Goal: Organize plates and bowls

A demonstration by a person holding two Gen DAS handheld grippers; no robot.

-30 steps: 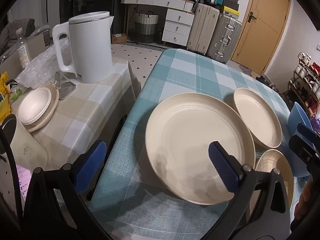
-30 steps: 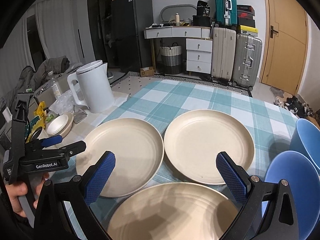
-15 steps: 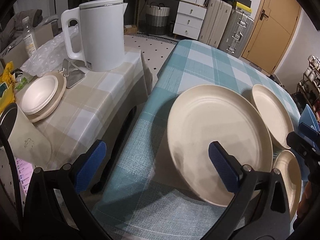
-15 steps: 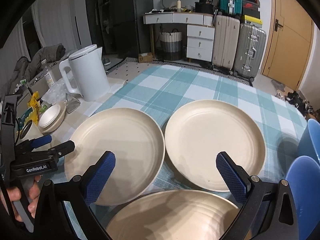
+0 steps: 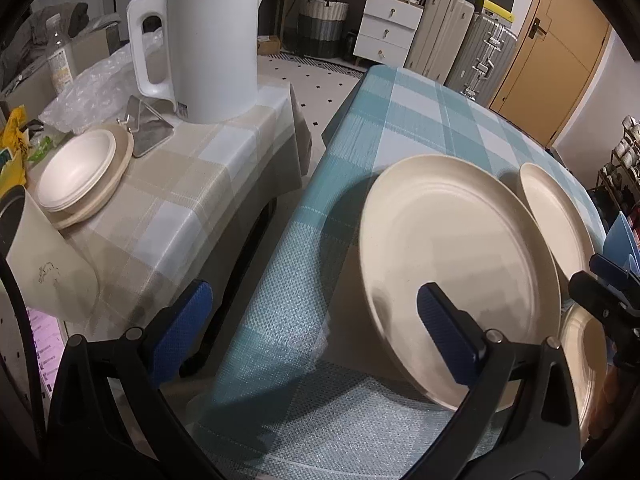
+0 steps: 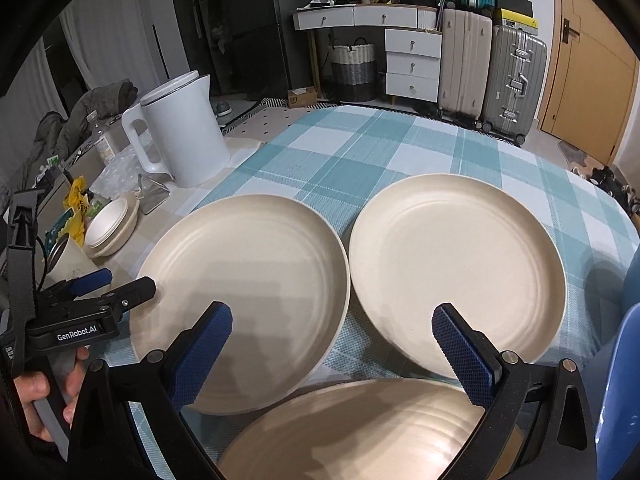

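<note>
Three large cream plates lie on the teal checked table [image 6: 400, 148]: a left plate [image 6: 248, 292], a right plate [image 6: 452, 268] and a near plate [image 6: 360, 428] under my right gripper. My right gripper [image 6: 336, 344] is open and empty above the near plate. My left gripper [image 5: 312, 320] is open and empty at the table's left edge, beside the left plate [image 5: 448, 264]; it also shows in the right wrist view [image 6: 120, 286]. A blue bowl [image 6: 620, 392] sits at the right edge.
A side table with a beige checked cloth [image 5: 180, 184] stands left of the main table, with a gap between them. It holds a white kettle [image 5: 208, 48], stacked small cream bowls [image 5: 78, 172], a metal stand [image 5: 146, 128] and a cup [image 5: 36, 260].
My left gripper has shifted left toward the table's left edge, so the left plate now sits further right in its view. My right gripper has moved slightly forward over the near plate.
</note>
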